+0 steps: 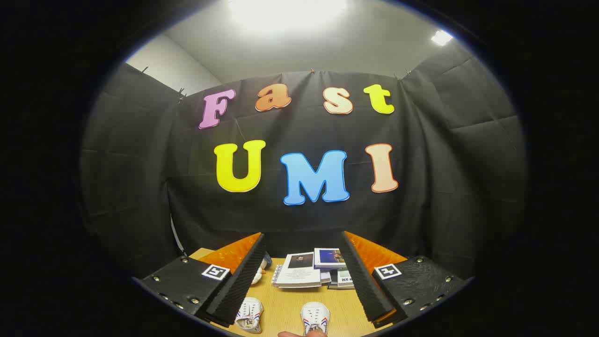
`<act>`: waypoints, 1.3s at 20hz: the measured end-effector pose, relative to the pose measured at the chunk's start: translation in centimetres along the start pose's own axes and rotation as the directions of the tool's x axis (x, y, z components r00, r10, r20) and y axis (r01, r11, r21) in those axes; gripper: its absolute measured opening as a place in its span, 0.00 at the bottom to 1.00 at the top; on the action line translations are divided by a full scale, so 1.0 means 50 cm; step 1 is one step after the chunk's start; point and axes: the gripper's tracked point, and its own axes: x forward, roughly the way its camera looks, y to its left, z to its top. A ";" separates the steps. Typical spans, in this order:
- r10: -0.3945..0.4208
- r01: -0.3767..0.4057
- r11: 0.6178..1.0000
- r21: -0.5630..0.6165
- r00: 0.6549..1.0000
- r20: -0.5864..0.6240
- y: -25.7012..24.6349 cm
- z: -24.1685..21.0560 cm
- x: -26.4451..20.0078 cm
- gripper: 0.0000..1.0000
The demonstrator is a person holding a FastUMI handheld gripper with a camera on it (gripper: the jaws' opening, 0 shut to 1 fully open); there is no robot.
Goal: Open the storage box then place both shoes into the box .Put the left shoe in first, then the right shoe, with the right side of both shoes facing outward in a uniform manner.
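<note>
We find the gripper [299, 281] with its fingers spread wide apart, holding nothing, raised above a wooden table [285, 309]. Two white shoes lie on the table between the fingers: one shoe [249, 314] beside the left finger, the other shoe [315, 318] nearer the middle. Beyond them lies a stack of books [311, 270].

You have two small white lace-up shoes with red and blue side stripes resting on the wooden tabletop [285, 306]. One shoe [250, 315] lies tilted on its side, well apart from the other shoe [315, 317], which stands upright on the same tabletop, toe pointing away from you.
</note>
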 end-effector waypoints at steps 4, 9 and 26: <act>-0.003 0.003 1.000 0.004 1.000 0.000 -0.003 0.001 -0.002 0.97; -0.003 0.003 1.000 0.003 1.000 -0.001 -0.003 0.000 0.000 0.97; -0.004 0.005 1.000 0.008 1.000 -0.018 -0.005 -0.017 0.007 0.97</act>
